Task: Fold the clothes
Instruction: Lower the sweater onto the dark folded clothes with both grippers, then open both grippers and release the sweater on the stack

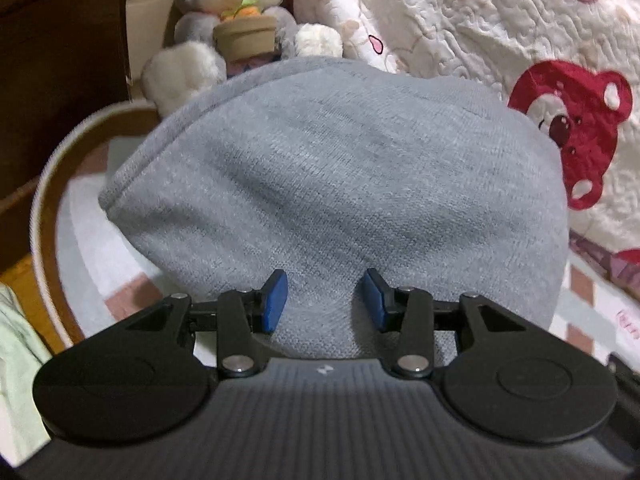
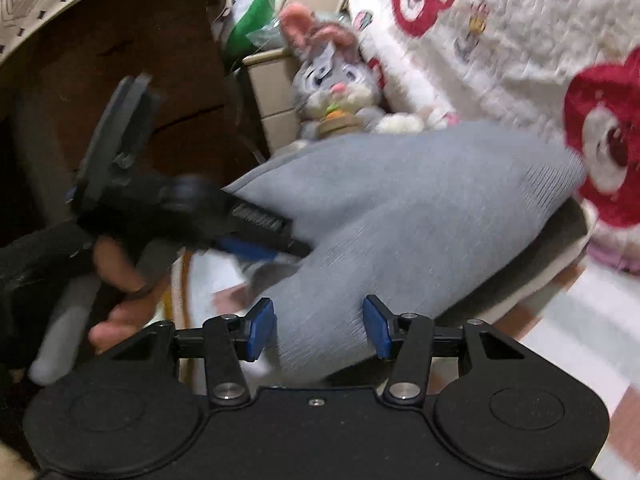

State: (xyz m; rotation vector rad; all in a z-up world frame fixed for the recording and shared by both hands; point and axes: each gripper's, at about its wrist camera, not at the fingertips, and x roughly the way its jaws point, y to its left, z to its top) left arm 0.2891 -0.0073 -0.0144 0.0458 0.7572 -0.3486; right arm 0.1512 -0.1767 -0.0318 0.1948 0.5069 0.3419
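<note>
A grey knit garment (image 1: 332, 184) lies folded in a rounded heap on the checked sheet (image 1: 120, 280). My left gripper (image 1: 325, 280) is open over the heap's near edge, and grey cloth fills the gap between its blue pads (image 1: 274, 300). In the right wrist view the same garment (image 2: 400, 208) stretches from near centre to the far right. My right gripper (image 2: 318, 308) is open too, a fold of the cloth lying between its fingers. The left gripper (image 2: 256, 232), held in a hand (image 2: 120, 280), points into the garment's left side, blurred.
A plush rabbit (image 1: 236, 28) sits just behind the garment. A white quilt with red bears (image 1: 560, 120) bunches up on the right. Dark wooden furniture (image 1: 60, 60) and the bed's rounded frame (image 1: 44, 200) close the left side. A pale green cloth (image 1: 16, 340) lies at lower left.
</note>
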